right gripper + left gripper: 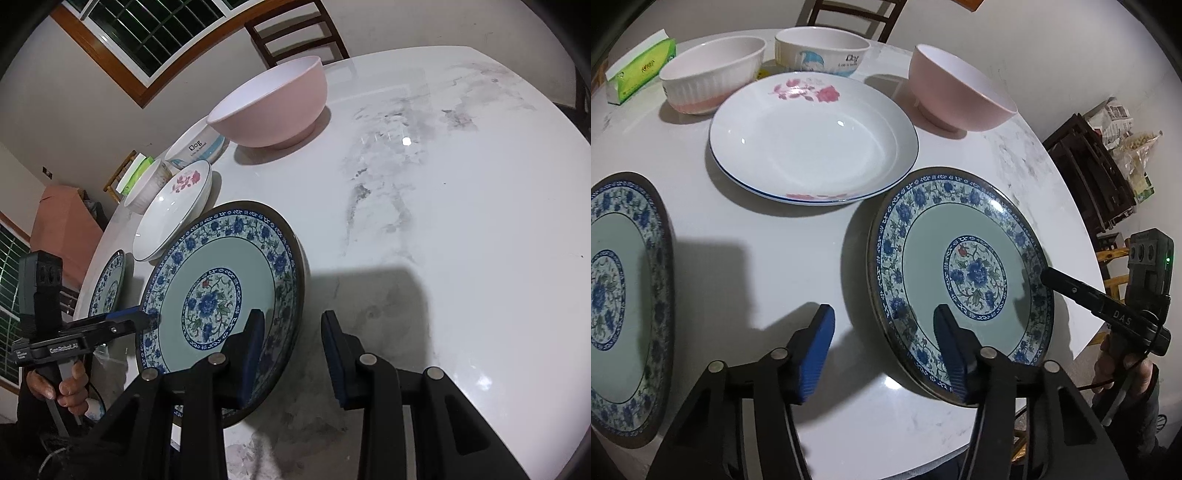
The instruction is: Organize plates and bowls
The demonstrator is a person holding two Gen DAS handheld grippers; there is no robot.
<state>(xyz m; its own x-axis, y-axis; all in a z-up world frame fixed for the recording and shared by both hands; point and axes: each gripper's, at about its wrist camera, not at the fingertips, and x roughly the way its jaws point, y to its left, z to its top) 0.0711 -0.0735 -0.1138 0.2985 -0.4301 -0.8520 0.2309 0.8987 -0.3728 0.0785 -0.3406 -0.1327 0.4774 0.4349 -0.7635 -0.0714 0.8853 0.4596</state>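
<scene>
1. Left wrist view: the left gripper [884,350] stands wide open, holding nothing. Its right finger hangs over the near rim of the blue-patterned plate [960,277]; its left finger hangs over bare surface [783,240]. Whether either finger touches the plate cannot be told.

2. Same view: the plate lies at the right of the surface, near the edge. A second blue-patterned plate [624,295] lies at the far left, well apart. A white flowered plate [812,140] sits between and behind them, its rim just beside the first plate.

3. Same view: three bowls stand along the back, a ribbed bowl [709,77], a printed bowl [820,51] and a pink bowl [960,92], with a green tissue pack [639,70] at the left. Nothing is stacked yet.

4. Same view: the right gripper [1049,277] reaches in from the right, its tip at the plate's right rim.

5. Right wrist view: the right gripper is open, its fingers astride the plate's rim, one over the plate, one outside it. Judgement: this placement suits pinching the rim to lift the plate for stacking on its match.

6. Right wrist view: the left gripper's tip meets the plate's opposite rim, probably to steady it.
</scene>
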